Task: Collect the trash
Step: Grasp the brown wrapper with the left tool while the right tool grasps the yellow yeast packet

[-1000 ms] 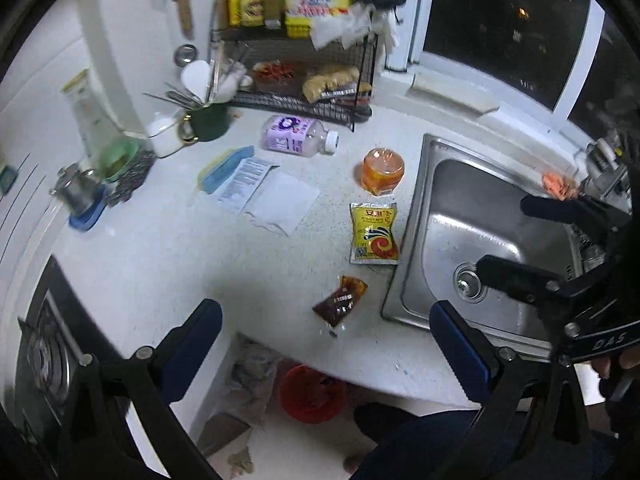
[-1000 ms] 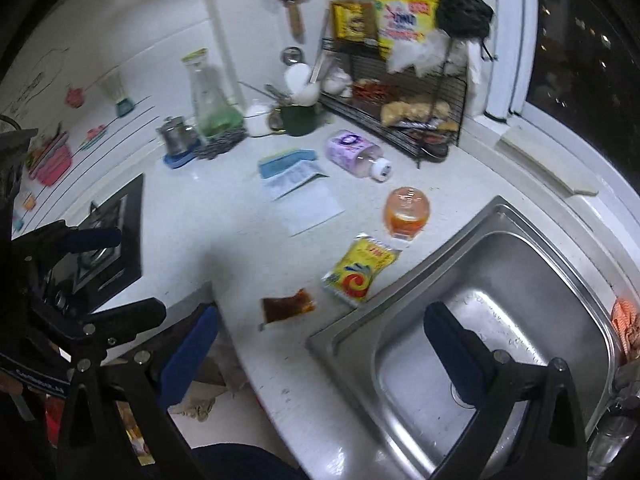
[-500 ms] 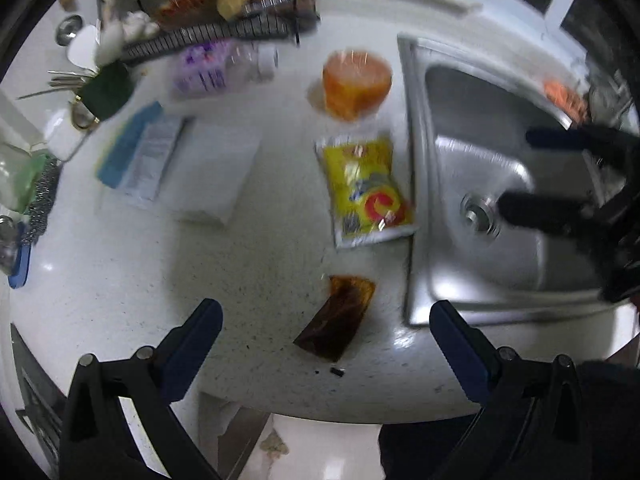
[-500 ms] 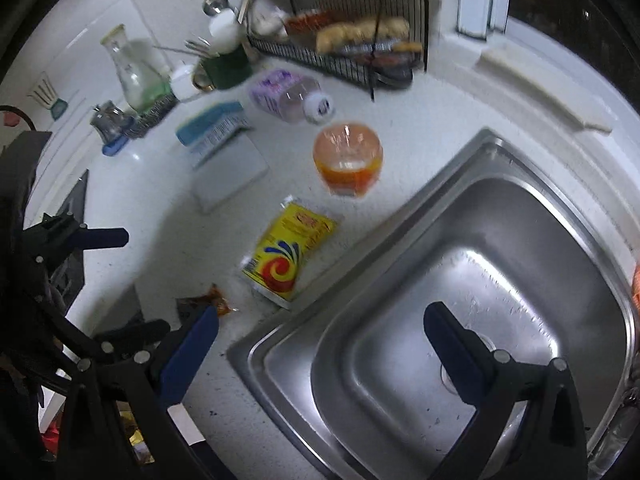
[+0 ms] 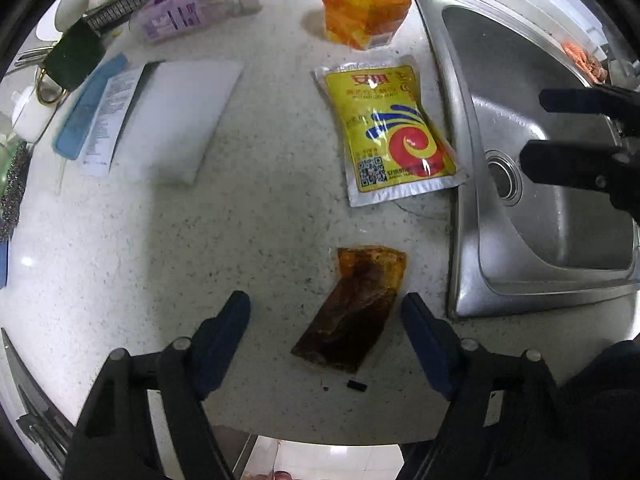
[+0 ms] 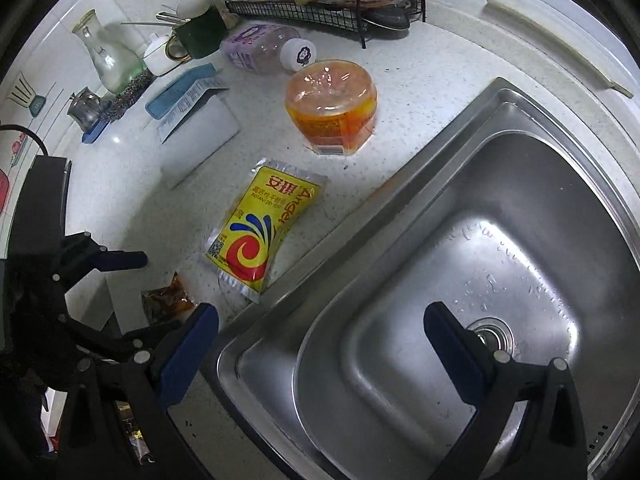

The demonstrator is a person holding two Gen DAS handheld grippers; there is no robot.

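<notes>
A brown sauce sachet [image 5: 354, 312] lies flat near the counter's front edge, between the blue fingers of my left gripper [image 5: 325, 304]. The jaws are closing and neither pad touches the sachet. Beyond it lie a yellow yeast packet [image 5: 388, 128] and an orange lidded tub [image 5: 366, 4]. My right gripper [image 6: 320, 316] hangs open and empty above the sink's [image 6: 440, 184] near left corner. In the right wrist view the yellow packet [image 6: 260, 236] sits beside the sink rim, and the sachet [image 6: 166, 300] shows partly under the left gripper's fingers [image 6: 124, 260].
A purple bottle [image 5: 192, 4] lies on its side at the back, with a white paper pad [image 5: 180, 116] and a leaflet [image 5: 106, 120] to the left. A wire rack [image 6: 320, 4], a green mug [image 6: 196, 32] and a glass carafe [image 6: 104, 56] line the wall.
Both grippers have come down towards the counter. The left one now straddles the brown sachet and its fingers have drawn closer together. The right one has sunk over the sink.
</notes>
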